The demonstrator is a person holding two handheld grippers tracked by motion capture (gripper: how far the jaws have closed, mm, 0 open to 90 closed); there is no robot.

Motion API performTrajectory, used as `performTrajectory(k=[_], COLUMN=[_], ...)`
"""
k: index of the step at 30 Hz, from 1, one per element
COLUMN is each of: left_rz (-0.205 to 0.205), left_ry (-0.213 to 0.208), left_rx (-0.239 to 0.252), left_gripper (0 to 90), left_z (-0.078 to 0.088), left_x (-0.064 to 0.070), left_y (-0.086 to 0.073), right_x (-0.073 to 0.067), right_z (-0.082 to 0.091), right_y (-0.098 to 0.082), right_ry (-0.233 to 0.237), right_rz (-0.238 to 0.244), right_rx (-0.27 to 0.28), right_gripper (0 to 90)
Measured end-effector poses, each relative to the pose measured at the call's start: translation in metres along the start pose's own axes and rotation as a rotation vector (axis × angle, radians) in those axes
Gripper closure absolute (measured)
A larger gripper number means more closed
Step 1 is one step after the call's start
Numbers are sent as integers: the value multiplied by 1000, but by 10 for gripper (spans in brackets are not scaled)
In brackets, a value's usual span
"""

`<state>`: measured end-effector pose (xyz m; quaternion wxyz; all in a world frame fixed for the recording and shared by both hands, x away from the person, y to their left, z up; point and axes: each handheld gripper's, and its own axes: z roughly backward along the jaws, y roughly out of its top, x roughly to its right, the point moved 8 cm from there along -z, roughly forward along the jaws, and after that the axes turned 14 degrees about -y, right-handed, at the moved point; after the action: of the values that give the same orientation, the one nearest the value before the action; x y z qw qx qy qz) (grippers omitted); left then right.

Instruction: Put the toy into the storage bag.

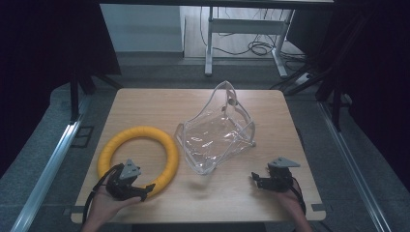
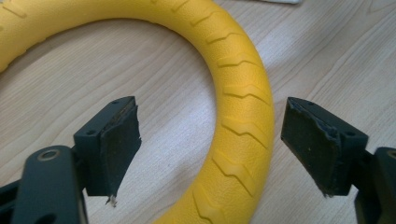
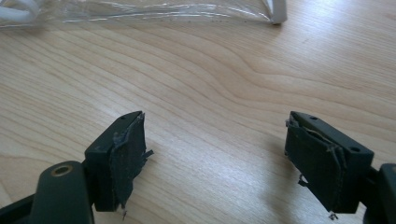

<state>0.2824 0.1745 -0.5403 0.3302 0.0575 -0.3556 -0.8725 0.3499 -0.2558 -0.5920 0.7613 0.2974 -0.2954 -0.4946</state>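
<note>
Left gripper [image 2: 210, 140] jaws spread wide, straddling the yellow ring's [image 2: 238, 107] near arc on the table. Right gripper [image 3: 215, 154] also released, clear plastic bag [image 1: 217, 133] well ahead.

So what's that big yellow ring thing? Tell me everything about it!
The yellow ring is a thick hoop, rubbery or foam-like by its look, with zigzag grooves pressed into its surface. It lies flat on the wooden table, on the left side, beside a clear plastic bag. Bare wood shows through its middle. The left gripper is open, one jaw on each side of the ring's near edge, not yet squeezing it.
</note>
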Motion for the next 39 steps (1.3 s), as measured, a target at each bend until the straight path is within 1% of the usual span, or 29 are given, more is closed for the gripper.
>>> performTrajectory(k=[3, 6, 8, 12, 17, 19, 20, 21, 24, 25, 26, 28, 29, 30, 31, 34, 36, 38, 39], left_rz=[7, 9, 10, 12, 12, 7, 7, 0, -7, -7, -3, 0, 0, 1, 3, 15, 30, 31, 46], left_ry=[7, 11, 15, 8, 1, -11, -11, -26, -51, -51, -78, -100, -100, -113, -118, -129, -142, -140, -138], left_rx=[4, 11, 20, 29, 24, 14, 14, 4, -36, -36, -76, -118, -118, -139, -146, -162, -173, -190, -194], left_gripper=[214, 220, 223, 232, 265, 278, 288, 295, 318, 322, 325, 328, 329, 330, 331, 331, 331, 334, 341], left_z=[2, 7, 9, 13, 11, 8, 8, 4, -7, -7, -17, -26, -26, -33, -35, -42, -49, -54, -57], left_x=[-3, -4, -4, -2, -1, 3, 3, 6, 11, 11, 14, 16, 16, 17, 17, 17, 16, 13, 12], left_y=[-2, -2, -1, -1, -1, 1, 1, 3, 6, 6, 7, 8, 8, 9, 9, 13, 15, 18, 19], right_x=[1, 0, -1, 0, -1, -1, -1, -1, -2, -2, -3, -3, -3, -3, -3, -3, -3, -4, -4], right_z=[0, 0, 0, -1, -2, -2, -2, -1, -1, -1, -1, -1, -2, -2, -2, -2, -2, -2, -1], right_y=[0, 0, -1, 0, 0, 0, 0, 0, 0, 0, 0, 0, 0, 0, 0, 0, 0, 0, 0], right_ry=[-4, -8, -8, -10, -15, -14, -14, -13, -8, -8, -7, -8, -6, -6, -6, -6, -7, -4, -6], right_rz=[-4, 10, 10, 10, 13, 11, 11, 12, 16, 16, 17, 17, 18, 18, 17, 18, 18, 17, 18], right_rx=[-1, 1, -1, -8, -11, -10, -10, -10, -10, -10, -10, -12, -10, -11, -12, -13, -15, -12, -9], right_gripper=[213, 213, 214, 216, 216, 216, 216, 217, 217, 217, 217, 217, 217, 217, 217, 217, 218, 218, 218])
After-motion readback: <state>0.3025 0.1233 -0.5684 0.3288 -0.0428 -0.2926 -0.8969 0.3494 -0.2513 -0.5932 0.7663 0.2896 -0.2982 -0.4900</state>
